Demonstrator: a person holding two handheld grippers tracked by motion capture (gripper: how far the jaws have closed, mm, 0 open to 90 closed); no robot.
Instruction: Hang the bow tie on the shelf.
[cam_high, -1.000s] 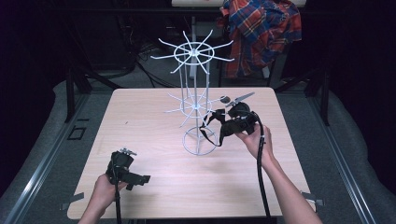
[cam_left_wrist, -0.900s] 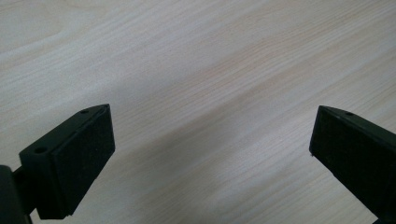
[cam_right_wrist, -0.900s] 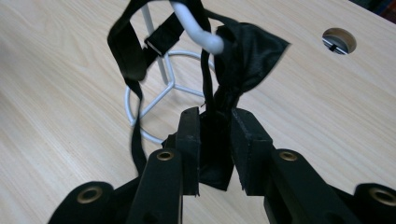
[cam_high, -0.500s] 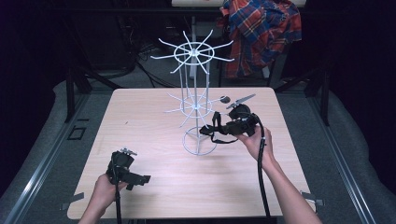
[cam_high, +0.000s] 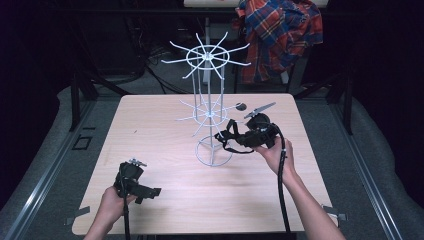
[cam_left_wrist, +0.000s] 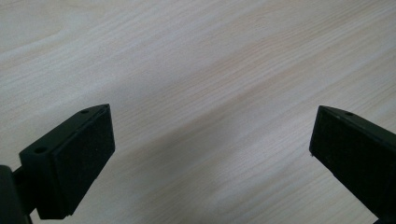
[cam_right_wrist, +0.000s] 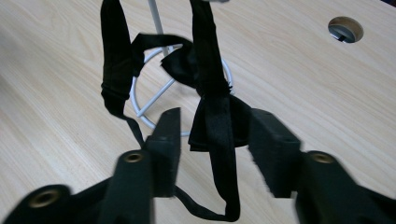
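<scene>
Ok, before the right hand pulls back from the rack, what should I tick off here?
1. Right gripper released: jaws have just been opening, pads look off the black strap. Ok.
2. Jaws clear of the strap: it hangs between them. Not ok.
3. Strap caught on a lower arm of the white wire rack: cannot tell.
4. Rack upright on the table: ok.
5. Left gripper open, nothing between its jaws: ok.
</scene>
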